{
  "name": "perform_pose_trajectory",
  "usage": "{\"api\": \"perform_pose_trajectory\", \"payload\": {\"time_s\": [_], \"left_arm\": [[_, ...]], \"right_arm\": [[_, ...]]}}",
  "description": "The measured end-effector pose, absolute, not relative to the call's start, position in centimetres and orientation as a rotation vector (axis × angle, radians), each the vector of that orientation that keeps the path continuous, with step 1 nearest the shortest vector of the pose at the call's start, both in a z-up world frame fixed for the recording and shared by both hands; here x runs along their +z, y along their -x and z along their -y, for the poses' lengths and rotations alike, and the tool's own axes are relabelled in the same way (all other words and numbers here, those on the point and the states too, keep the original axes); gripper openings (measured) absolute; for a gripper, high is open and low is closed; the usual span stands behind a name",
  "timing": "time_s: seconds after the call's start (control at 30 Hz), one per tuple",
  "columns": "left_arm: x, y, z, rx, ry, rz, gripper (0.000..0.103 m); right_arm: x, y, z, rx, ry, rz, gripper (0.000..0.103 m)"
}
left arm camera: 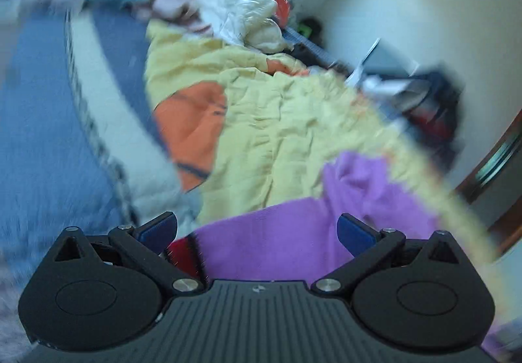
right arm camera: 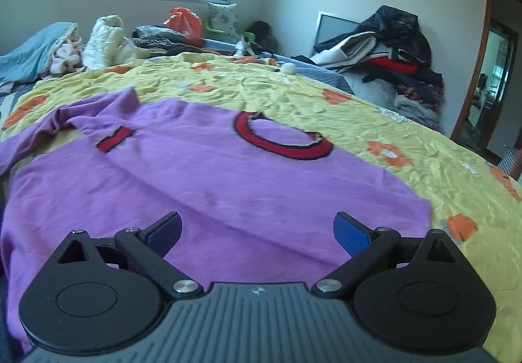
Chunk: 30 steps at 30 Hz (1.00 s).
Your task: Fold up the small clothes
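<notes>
A small purple shirt (right arm camera: 202, 186) with a red collar (right arm camera: 280, 141) and a red cuff (right arm camera: 115, 138) lies spread on the yellow bedspread (right arm camera: 293, 95). My right gripper (right arm camera: 257, 230) hovers open over the shirt's near hem, with nothing between its blue pads (right arm camera: 350, 232). The left wrist view is blurred and tilted. There the purple shirt (left arm camera: 293, 232) lies just ahead of my left gripper (left arm camera: 257, 229), which stands open. A red and dark trim edge (left arm camera: 184, 253) shows by its left finger. I cannot tell whether the fingers touch the cloth.
The yellow bedspread (left arm camera: 277, 121) has orange flower patches. Blue bedding (right arm camera: 36, 49), a cream bundle (right arm camera: 107, 39) and an orange bag (right arm camera: 184, 22) lie at the bed's far end. A clothes pile (right arm camera: 391, 49) stands right of the bed, near a doorway (right arm camera: 489, 85).
</notes>
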<state>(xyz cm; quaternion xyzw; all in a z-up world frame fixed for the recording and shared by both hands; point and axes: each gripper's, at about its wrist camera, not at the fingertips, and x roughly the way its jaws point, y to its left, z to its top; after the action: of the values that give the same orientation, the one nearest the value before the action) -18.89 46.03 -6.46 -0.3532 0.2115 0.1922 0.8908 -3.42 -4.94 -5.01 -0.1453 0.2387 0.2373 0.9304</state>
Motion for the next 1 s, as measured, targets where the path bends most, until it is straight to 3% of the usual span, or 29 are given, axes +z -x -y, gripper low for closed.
{"api": "perform_pose_trajectory", "payload": {"time_s": [0.23,0.33,0.4,0.47,0.6,0.67,0.7,1.0], "left_arm": [[-8.2,18.4,-49.6,0.195,0.642,-0.518,0.102],[-8.3,16.5,-49.2,0.152,0.474,-0.612,0.096],[-8.4,15.7,-49.0,0.119,0.397,-0.665,0.084],[-8.7,15.5,-48.8,0.090,0.354,-0.717,0.053],[-8.7,16.1,-48.9,0.066,0.294,-0.765,0.035],[-8.6,16.4,-49.3,0.062,0.297,-0.781,0.010],[-8.7,16.6,-49.3,0.057,0.298,-0.791,0.004],[-5.7,18.5,-47.4,-0.015,0.468,-0.695,0.003]], "right_arm": [[-5.8,3.5,4.4,0.480,0.308,-0.526,0.100],[-5.7,3.6,4.9,0.464,0.298,-0.534,0.100],[-5.6,3.6,5.2,0.453,0.295,-0.537,0.100],[-5.5,3.7,5.5,0.445,0.292,-0.540,0.100],[-5.4,3.5,5.8,0.435,0.282,-0.545,0.100],[-5.4,3.5,5.7,0.432,0.280,-0.546,0.100],[-5.4,3.5,5.7,0.433,0.280,-0.544,0.100],[-5.1,3.7,5.5,0.452,0.245,-0.529,0.100]]}}
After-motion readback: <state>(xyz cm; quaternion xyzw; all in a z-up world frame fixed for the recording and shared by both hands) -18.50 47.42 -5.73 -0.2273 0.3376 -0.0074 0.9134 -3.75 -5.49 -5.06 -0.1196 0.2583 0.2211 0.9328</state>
